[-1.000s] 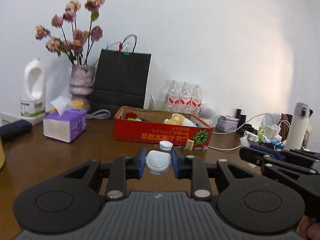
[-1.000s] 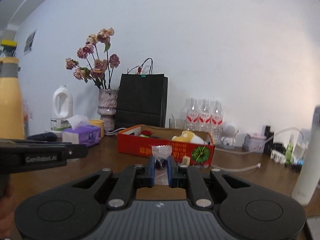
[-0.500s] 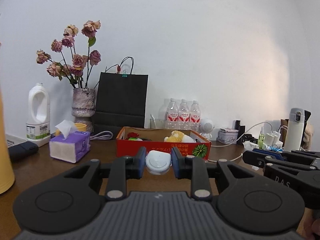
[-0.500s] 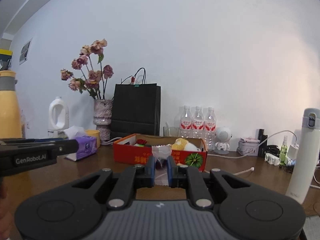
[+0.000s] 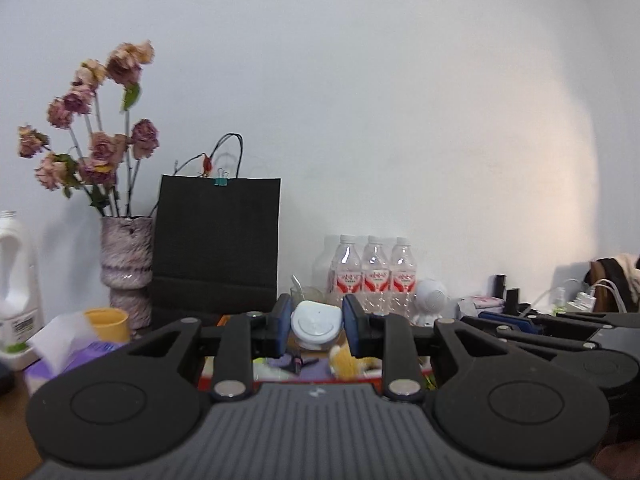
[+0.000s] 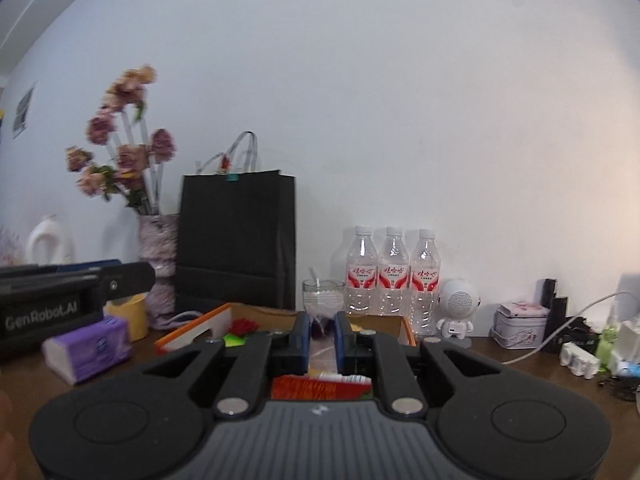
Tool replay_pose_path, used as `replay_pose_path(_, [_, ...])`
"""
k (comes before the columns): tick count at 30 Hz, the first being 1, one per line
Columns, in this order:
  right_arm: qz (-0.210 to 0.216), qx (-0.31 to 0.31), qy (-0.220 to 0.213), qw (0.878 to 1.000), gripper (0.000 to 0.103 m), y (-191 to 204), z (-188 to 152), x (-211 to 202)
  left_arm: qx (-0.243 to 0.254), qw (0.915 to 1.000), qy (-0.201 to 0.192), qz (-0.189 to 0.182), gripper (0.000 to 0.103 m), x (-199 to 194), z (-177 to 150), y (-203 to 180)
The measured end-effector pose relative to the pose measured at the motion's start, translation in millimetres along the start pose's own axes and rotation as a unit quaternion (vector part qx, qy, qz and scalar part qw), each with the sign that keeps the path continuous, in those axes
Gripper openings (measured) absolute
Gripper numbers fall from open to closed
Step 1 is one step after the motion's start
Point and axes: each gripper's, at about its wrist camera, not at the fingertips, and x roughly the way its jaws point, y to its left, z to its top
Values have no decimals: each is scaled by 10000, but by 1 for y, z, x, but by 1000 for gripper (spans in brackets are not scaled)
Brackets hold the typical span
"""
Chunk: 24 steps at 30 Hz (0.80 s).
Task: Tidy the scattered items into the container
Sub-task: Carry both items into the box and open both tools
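Note:
My left gripper (image 5: 316, 326) is shut on a round white case (image 5: 316, 325) and holds it above the red cardboard box (image 5: 320, 380), whose inside shows a yellow plush toy (image 5: 346, 360). My right gripper (image 6: 322, 330) is shut on a small clear plastic bag (image 6: 322, 320) with dark contents, held over the same box (image 6: 192, 334). A red flower-like item (image 6: 244, 325) lies in the box. The left gripper's body shows at the left of the right wrist view (image 6: 60, 300); the right gripper shows at the right of the left wrist view (image 5: 560, 332).
Behind the box stand a black paper bag (image 6: 236, 240), a vase of dried flowers (image 5: 126, 268), three water bottles (image 6: 392, 276) and a glass (image 6: 322, 298). A purple tissue pack (image 6: 90, 346), yellow cup (image 5: 106, 322), white jug (image 5: 14, 288), robot-shaped speaker (image 6: 458, 312), tin (image 6: 520, 324) and cables crowd the table.
Both grippers have moved forward and now hang over the red box, which fills the lower view beneath the fingers. Each keeps its grip on its item.

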Motion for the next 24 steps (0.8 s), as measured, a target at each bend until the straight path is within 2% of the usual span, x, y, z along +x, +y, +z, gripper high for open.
replay_pose_path(6, [-148, 79, 73, 9998, 11, -22, 22, 88, 121, 9998, -4, 134, 28, 91, 14, 5])
replay_pose_path(8, [-205, 149, 261, 9993, 11, -31, 29, 123, 149, 9996, 126, 180, 28, 125, 17, 7])
replay_pose_path(9, [-243, 182, 418, 9987, 11, -37, 32, 141, 151, 9993, 277, 222, 28, 144, 18, 8])
replay_pose_path(11, [-313, 387, 1080, 9929, 11, -52, 40, 186, -24, 9973, 708, 191, 28, 183, 21, 17])
replay_pose_path(13, [-344, 681, 1571, 9846, 11, -69, 45, 223, -287, 9913, 1279, 110, 28, 223, 21, 28])
replay_pose_path(15, [-389, 811, 2169, 9720, 11, -85, 51, 262, -407, 9812, 1885, 106, 28, 262, 19, 37])
replay_pose_path(17, [-262, 979, 2791, 9549, 11, -98, 51, 297, -506, 9683, 2446, 64, 28, 298, 12, 45])
replay_pose_path(18, [-203, 1092, 3084, 9447, 11, -103, 49, 314, -603, 9587, 2781, 31, 28, 316, 8, 49])
replay_pose_path(21, [-175, 1066, 3834, 9173, 11, -105, 38, 357, -1087, 9224, 3705, 86, 28, 365, -9, 60])
replay_pose_path(22, [-183, 1032, 4000, 9105, 11, -103, 33, 364, -1158, 9130, 3911, 93, 28, 378, -15, 62])
replay_pose_path(24, [-40, 1087, 4324, 8951, 11, -100, 24, 381, -1088, 9002, 4217, 54, 28, 397, -24, 60])
